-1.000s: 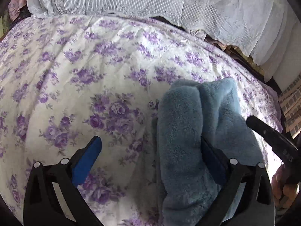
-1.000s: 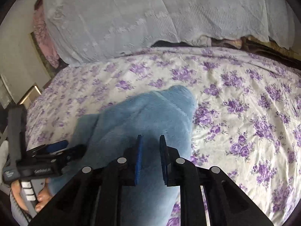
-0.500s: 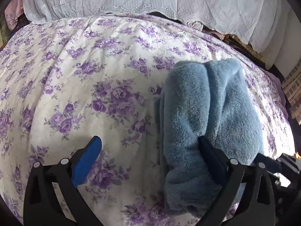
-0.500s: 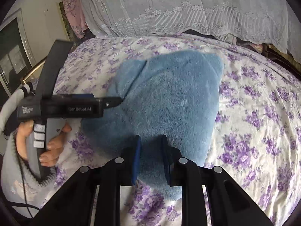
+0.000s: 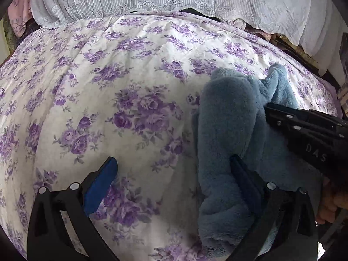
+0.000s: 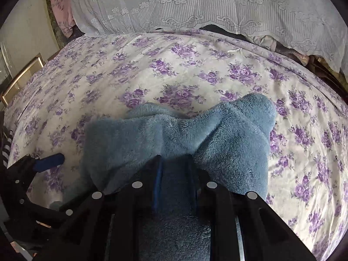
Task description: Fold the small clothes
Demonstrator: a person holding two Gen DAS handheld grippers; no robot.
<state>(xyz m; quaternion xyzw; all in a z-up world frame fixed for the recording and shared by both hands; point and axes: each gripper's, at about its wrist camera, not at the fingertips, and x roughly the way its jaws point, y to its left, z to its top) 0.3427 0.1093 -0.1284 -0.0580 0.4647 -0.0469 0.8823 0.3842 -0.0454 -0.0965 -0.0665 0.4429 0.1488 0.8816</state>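
Fleece garment (image 6: 228, 139), a thick plush piece in dusty blue with a fuzzy nap, sits bunched on the bed (image 5: 121, 69), toward the bed's right edge in the left wrist view. Its surface is rumpled into soft rolls: one rounded fold runs lengthwise along its left side (image 5: 224, 119), and a lighter blue flap stands up at the far end. From the right wrist view two lobes rise on either side of a central pinch, the right lobe fuller and taller. The right hand-held gripper (image 6: 174, 163) is clamped on the fleece garment, its fingers close together with a ridge of cloth squeezed between them. The left hand-held gripper (image 5: 171, 165) has its fingers spread wide; the blue-padded one (image 5: 102, 180) hovers over bare bedspread, and the other presses against the garment's left roll, gripping nothing. A white bedspread printed with purple roses covers the bed, and a white lace cloth (image 6: 195, 4) hangs along its far edge.
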